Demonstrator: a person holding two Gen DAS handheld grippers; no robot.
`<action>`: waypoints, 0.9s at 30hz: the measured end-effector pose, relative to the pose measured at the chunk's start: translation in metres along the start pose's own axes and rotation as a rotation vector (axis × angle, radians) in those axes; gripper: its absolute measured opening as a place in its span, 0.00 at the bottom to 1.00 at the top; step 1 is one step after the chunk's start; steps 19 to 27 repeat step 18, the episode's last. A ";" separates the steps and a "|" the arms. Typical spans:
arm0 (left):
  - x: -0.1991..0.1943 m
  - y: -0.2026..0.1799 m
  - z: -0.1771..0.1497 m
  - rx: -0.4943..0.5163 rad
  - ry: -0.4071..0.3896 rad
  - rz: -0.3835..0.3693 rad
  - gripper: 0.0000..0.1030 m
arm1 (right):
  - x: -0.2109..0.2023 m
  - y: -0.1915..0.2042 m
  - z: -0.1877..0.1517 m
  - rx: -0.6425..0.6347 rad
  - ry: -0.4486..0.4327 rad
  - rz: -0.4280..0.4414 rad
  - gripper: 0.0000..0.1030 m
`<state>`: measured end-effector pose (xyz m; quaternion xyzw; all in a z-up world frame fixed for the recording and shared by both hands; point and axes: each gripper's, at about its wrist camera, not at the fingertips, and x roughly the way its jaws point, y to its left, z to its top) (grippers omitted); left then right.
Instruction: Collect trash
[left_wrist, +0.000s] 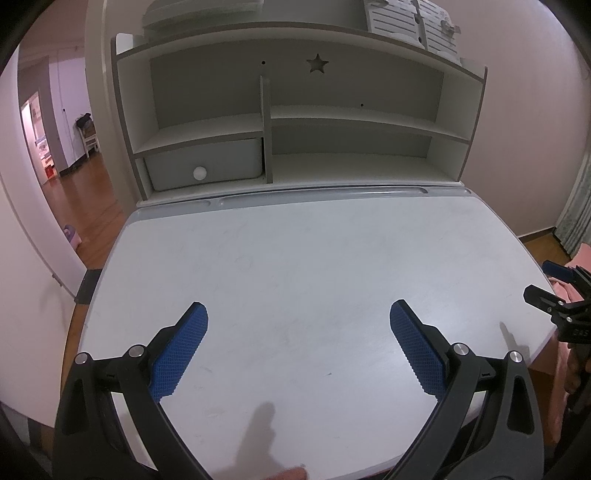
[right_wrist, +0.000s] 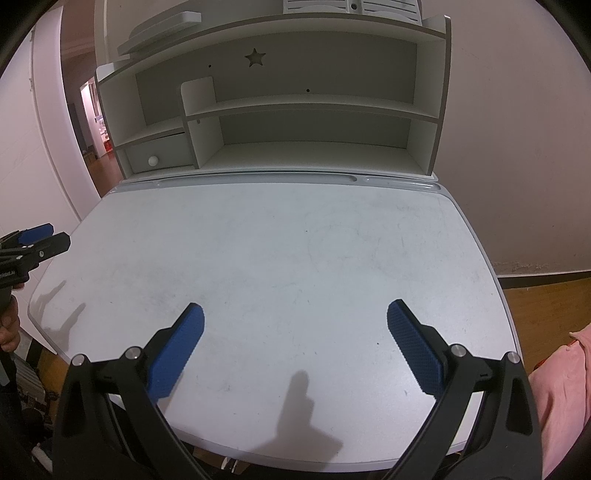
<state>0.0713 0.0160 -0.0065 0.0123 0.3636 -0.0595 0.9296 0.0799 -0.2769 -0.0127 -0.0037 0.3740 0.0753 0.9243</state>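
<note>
Grippers, left (left_wrist: 298, 314) and right (right_wrist: 295, 315), spread ribbed blue pads over smooth desk (right_wrist: 295, 240).

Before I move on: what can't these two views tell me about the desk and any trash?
- Drawer contents: shut front, both views.
- Desk near edge: covered by the open left tool in its view, and by the open right tool in its view.
- Floor under the desk: hidden by the top.
- Items on the hutch top: cut off by the frame edge.
- Bin: none in view.
</note>
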 end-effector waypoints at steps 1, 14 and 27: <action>0.000 0.000 0.000 -0.001 0.002 0.001 0.93 | 0.000 0.000 0.000 0.000 0.001 0.001 0.93; -0.001 0.000 0.000 -0.005 -0.003 -0.003 0.93 | -0.001 -0.003 -0.001 0.000 0.004 0.003 0.93; 0.002 0.003 0.001 -0.013 0.007 -0.005 0.93 | 0.000 -0.003 -0.001 0.000 0.005 0.002 0.93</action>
